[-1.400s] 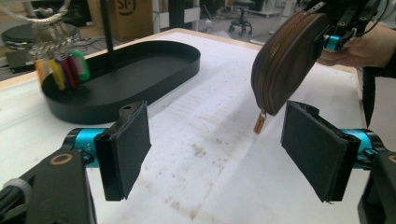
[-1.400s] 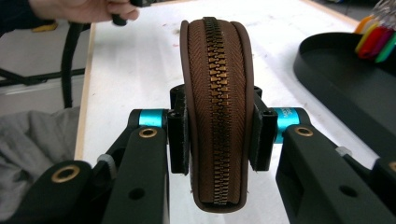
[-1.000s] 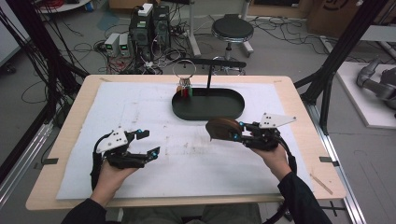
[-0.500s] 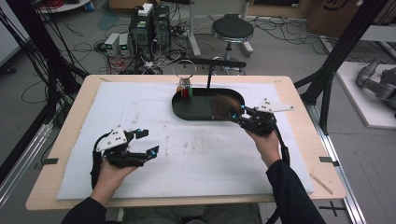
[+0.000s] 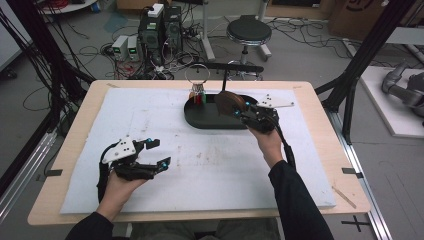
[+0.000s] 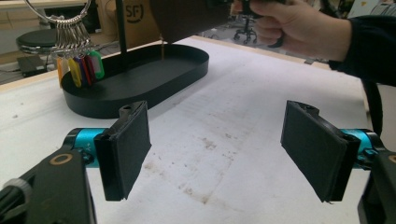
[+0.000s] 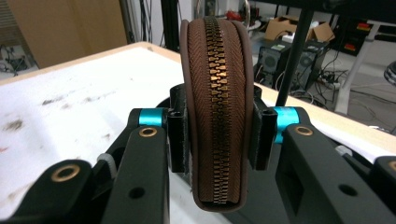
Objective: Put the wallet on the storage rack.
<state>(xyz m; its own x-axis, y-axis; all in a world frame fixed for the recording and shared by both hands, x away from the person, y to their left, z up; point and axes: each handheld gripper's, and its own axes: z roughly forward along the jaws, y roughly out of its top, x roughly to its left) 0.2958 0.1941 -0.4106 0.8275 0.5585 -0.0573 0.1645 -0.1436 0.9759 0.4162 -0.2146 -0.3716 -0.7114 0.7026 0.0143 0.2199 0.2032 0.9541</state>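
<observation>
My right gripper (image 5: 239,113) is shut on a round brown zip pouch (image 5: 229,102), which it holds above the black oval tray (image 5: 202,120) at the table's far middle. In the right gripper view the brown zip pouch (image 7: 216,93) stands on edge between the two pads, its brass zip facing the camera. A ring of coloured key tags (image 5: 198,95) hangs from the tray's stand at its left end. My left gripper (image 5: 159,153) rests open at the near left of the white mat, nothing between its pads (image 6: 126,147).
The tray's upright post and crossbar (image 5: 227,68) rise behind the pouch. A white mat (image 5: 200,165) covers most of the wooden table. Computers, cables and a stool (image 5: 245,31) stand on the floor beyond the far edge.
My right gripper has carried the pouch away from the mat's middle, forward and left, to a spot over the black tray. The left gripper has stayed put.
</observation>
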